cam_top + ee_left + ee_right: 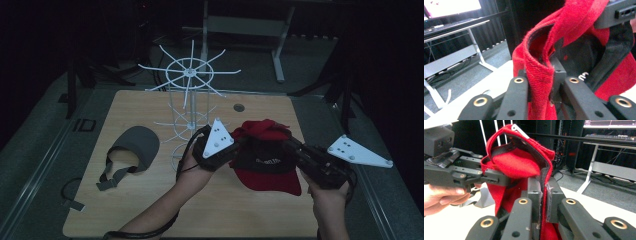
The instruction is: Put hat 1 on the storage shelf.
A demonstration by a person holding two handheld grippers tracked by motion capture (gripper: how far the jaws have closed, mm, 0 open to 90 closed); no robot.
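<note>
The red cap [267,160] hangs between both grippers. The left gripper [235,150] pinches its left edge. The right gripper [290,146] pinches its right edge.

A red cap [267,160] with a dark inner band is held crumpled above the table [150,210], near the white wire rack [190,100].

On the wooden table [150,210] there are 2 pieces of headwear: 1 red cap [267,162] and 1 grey visor [136,145] (the visor lies flat at the left, its straps loose). There is 1 white wire rack [189,95]. There are 2 handheld grippers, the left gripper [239,148] and the right gripper [286,145], each with 2 black jaws.
</note>
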